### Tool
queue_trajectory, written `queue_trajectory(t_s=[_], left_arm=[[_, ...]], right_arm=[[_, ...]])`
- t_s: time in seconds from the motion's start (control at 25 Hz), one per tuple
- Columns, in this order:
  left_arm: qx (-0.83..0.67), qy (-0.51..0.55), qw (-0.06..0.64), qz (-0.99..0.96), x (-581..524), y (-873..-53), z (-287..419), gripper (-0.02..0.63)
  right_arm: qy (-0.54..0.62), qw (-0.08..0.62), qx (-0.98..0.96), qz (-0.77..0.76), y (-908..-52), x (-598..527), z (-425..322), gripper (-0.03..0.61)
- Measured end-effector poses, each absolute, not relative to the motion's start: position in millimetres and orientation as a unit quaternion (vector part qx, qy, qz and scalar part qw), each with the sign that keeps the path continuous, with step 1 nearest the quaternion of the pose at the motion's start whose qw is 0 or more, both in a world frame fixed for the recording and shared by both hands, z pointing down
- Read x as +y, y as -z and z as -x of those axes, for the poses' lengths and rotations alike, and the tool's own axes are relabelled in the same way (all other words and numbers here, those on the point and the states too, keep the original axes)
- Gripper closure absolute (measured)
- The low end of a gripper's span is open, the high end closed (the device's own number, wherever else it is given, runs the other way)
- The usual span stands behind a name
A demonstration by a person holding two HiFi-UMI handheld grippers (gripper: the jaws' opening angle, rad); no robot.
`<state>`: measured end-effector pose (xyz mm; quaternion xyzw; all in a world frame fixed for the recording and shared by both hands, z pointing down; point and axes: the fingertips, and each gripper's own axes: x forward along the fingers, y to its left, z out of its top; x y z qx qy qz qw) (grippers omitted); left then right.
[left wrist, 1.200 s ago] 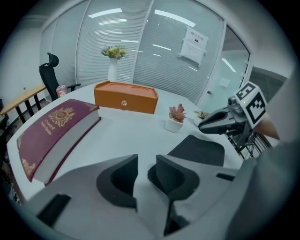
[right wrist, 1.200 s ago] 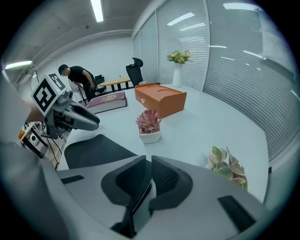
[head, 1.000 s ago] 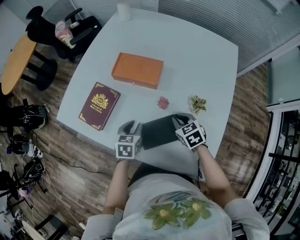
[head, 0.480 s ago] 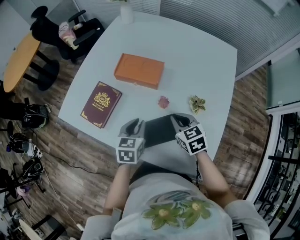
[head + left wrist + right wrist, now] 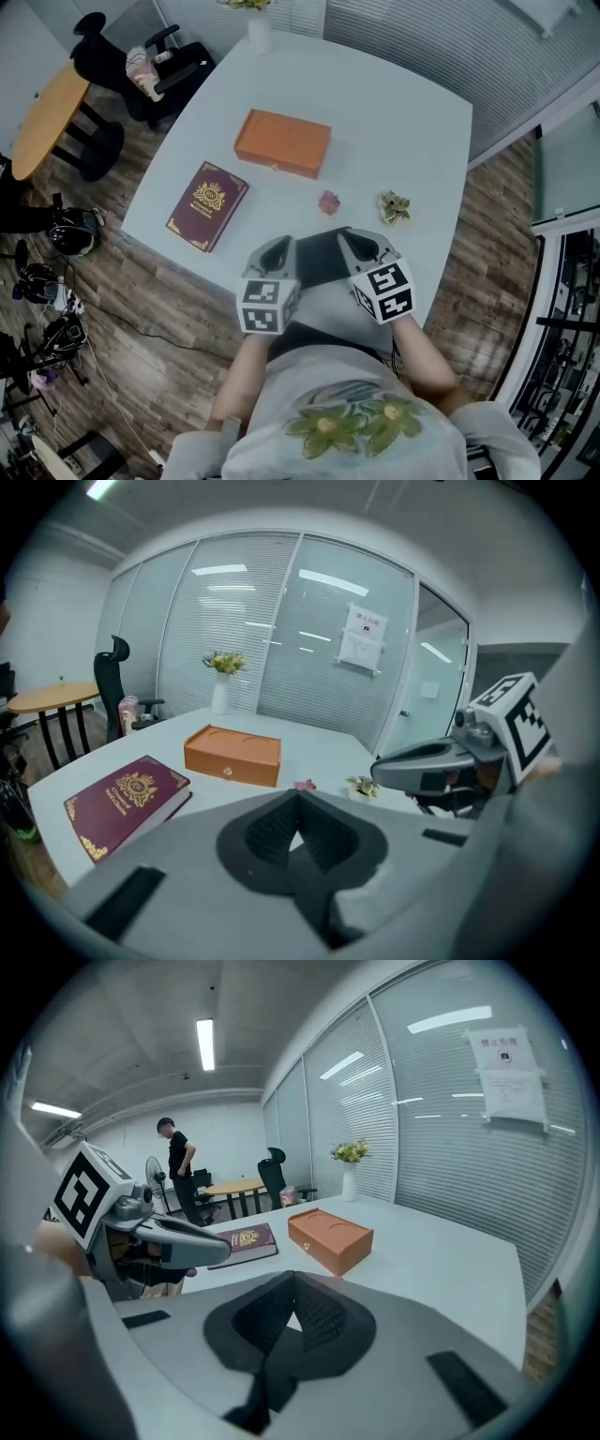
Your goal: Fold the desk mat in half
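The dark desk mat (image 5: 322,260) lies near the front edge of the white table (image 5: 412,122), between my two grippers. My left gripper (image 5: 281,249) is at the mat's left end and is shut. In the left gripper view its pads (image 5: 272,832) meet, with a dark strip of mat running down from them. My right gripper (image 5: 350,241) is at the mat's right end and is shut on the mat too. A dark strip of mat (image 5: 267,1387) hangs below where its jaws meet in the right gripper view. Each gripper shows in the other's view.
An orange box (image 5: 283,143) and a maroon book (image 5: 208,206) lie further back on the table. A small pink thing (image 5: 327,202) and a crumpled gold thing (image 5: 395,208) lie just beyond the mat. A vase (image 5: 260,33) stands at the far edge. A person (image 5: 178,1171) stands far off.
The left gripper's jaws, open before, have closed at the mat's left end. Both grippers have drawn slightly closer together, and the mat between them looks shorter.
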<state>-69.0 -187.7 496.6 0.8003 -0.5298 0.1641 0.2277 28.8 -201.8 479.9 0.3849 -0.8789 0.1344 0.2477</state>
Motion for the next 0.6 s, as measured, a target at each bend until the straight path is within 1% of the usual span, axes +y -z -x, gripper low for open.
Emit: queue_trajectory(t_s=[0.6], left_arm=[[-0.518, -0.143, 0.205, -0.818, -165.1, -455.1, 53.3, 0.609]], right_arm=[[-0.113, 0.223, -0.887, -0.388, -441.1, -178.8, -20.6, 0.561]])
